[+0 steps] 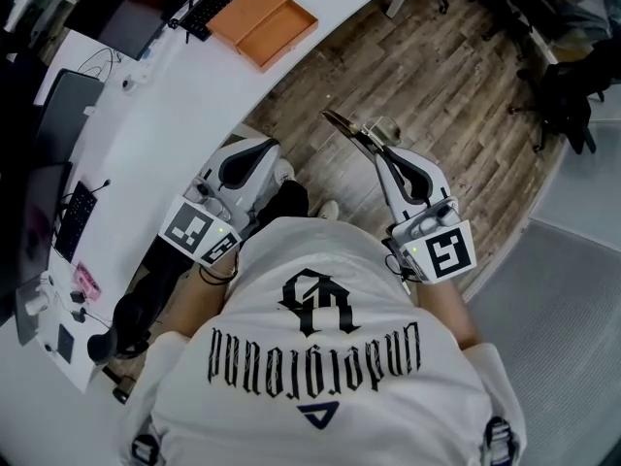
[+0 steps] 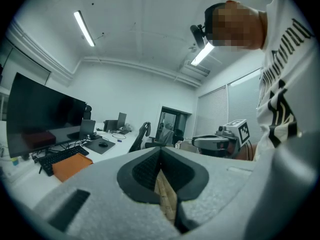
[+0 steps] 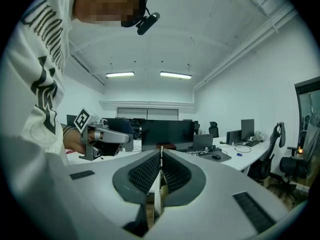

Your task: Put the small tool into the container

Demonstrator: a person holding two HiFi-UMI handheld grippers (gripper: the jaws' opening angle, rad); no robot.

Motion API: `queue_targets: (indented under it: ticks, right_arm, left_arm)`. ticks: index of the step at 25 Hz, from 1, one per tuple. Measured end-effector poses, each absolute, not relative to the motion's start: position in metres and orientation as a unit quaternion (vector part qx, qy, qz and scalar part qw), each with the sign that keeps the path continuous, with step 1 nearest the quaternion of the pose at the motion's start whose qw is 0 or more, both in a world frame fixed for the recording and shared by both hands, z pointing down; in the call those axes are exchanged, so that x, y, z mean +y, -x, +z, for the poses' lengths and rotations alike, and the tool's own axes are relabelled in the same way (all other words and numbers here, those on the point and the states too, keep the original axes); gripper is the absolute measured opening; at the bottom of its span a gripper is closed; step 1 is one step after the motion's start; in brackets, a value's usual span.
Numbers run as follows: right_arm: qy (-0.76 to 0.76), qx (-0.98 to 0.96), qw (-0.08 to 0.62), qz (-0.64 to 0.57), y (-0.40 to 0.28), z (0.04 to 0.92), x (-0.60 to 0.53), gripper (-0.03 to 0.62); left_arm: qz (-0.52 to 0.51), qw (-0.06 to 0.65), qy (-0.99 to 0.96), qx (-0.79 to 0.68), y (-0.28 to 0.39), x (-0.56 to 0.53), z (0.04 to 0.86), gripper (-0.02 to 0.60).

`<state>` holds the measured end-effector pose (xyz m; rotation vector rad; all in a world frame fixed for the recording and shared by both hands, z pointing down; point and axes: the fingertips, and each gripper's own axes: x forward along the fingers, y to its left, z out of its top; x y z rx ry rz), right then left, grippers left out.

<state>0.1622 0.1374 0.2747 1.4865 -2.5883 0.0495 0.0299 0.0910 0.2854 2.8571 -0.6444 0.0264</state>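
Note:
My right gripper (image 1: 374, 149) is held out over the wooden floor, its jaws shut on a thin, flat small tool (image 1: 342, 124) that sticks out past the tips. In the right gripper view the tool (image 3: 160, 159) shows edge-on as a pale strip between the ribbed pads of that gripper (image 3: 161, 151). My left gripper (image 1: 279, 165) is held level beside my left knee. Its jaws (image 2: 160, 151) meet at the tips with nothing between them. I cannot make out a container for certain.
A long white desk (image 1: 184, 95) curves along the left, carrying two orange flat trays (image 1: 262, 22), a keyboard (image 1: 209, 3) and a dark monitor (image 2: 42, 116). Wooden floor (image 1: 456, 95) lies ahead, with office chairs (image 1: 568, 95) at the far right.

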Motion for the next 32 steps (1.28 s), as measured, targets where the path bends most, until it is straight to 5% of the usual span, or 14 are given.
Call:
queue_targets:
  ticks: [32]
  right_arm:
    - [-0.447,-0.892,0.067,0.000,-0.031,0.257,-0.057,0.023]
  left_arm:
    - [0.004,0.109,-0.962,-0.250,0.092,-0.095,0.285,0.014]
